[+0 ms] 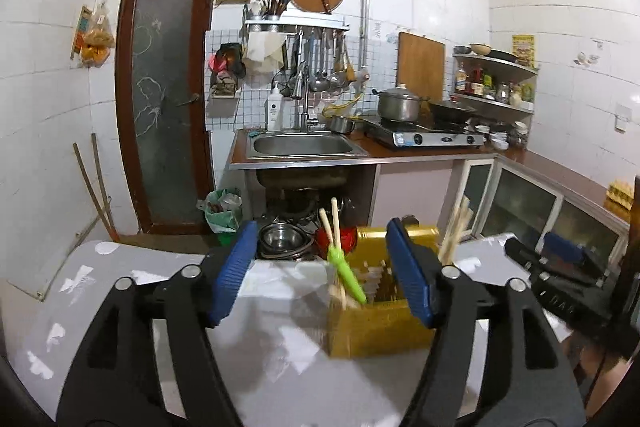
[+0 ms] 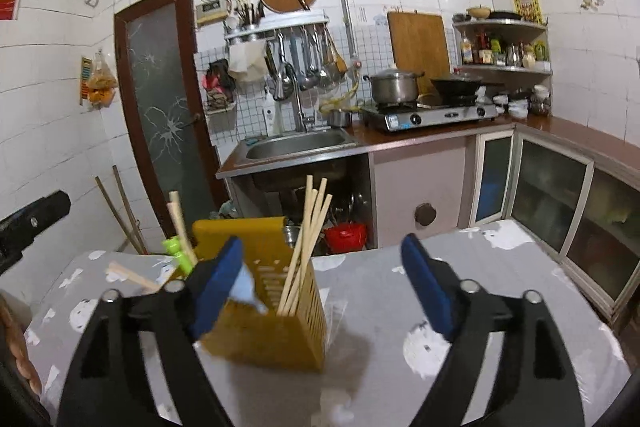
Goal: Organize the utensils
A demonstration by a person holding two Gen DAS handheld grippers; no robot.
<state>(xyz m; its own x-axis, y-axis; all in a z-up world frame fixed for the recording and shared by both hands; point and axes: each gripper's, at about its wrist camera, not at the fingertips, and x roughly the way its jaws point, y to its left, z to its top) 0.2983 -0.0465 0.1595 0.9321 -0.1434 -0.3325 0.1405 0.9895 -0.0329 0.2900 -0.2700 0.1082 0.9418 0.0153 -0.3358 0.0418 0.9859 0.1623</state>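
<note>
A yellow slotted utensil holder (image 1: pixel 376 327) stands on the grey-clothed table (image 1: pixel 120 291); it also shows in the right wrist view (image 2: pixel 264 323). Wooden chopsticks (image 2: pixel 306 247) lean in its right part, and more chopsticks with a green clip (image 1: pixel 344 267) stand at its left side. My left gripper (image 1: pixel 322 275) is open and empty, its jaws either side of the holder's near left part. My right gripper (image 2: pixel 324 287) is open and empty, with the holder just right of its left finger (image 2: pixel 216 287). The right gripper also shows in the left wrist view (image 1: pixel 560 267).
Loose chopsticks (image 2: pixel 132 277) lie on the table left of the holder. Beyond the table edge are a sink counter (image 1: pixel 304 147), pots and bowls on the floor (image 1: pixel 284 239), a red basin (image 2: pixel 346 237), a stove (image 2: pixel 432 115) and cabinets (image 2: pixel 560 203).
</note>
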